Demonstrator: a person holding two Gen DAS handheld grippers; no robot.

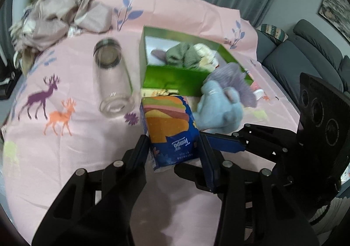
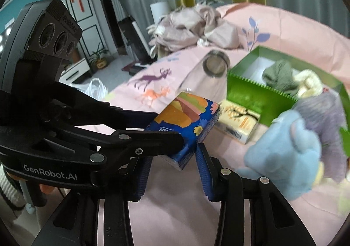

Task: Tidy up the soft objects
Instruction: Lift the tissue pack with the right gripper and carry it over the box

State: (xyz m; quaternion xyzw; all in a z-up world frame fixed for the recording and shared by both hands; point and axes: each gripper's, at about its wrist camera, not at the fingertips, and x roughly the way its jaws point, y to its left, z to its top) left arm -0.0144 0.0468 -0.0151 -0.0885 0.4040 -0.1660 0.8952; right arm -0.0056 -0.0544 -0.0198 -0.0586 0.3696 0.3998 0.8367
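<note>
My left gripper (image 1: 175, 147) is shut on a blue Tempo tissue pack (image 1: 170, 128) with a burger print, held above the pink bedspread. The pack also shows in the right wrist view (image 2: 186, 123), with the left gripper (image 2: 161, 136) coming in from the left. My right gripper (image 2: 172, 158) is open and empty just under the pack; its fingers (image 1: 225, 143) reach in from the right. A blue and purple plush toy (image 1: 223, 101) lies beside a green box (image 1: 172, 79) that holds a green cloth (image 1: 181, 55) and a cream soft item (image 1: 204, 51).
A clear glass jar (image 1: 111, 77) lies on its side left of the box. A heap of beige clothes (image 1: 56, 20) sits at the far left. A flat printed carton (image 2: 238, 121) lies in front of the box. A grey sofa (image 1: 306, 49) stands at the right.
</note>
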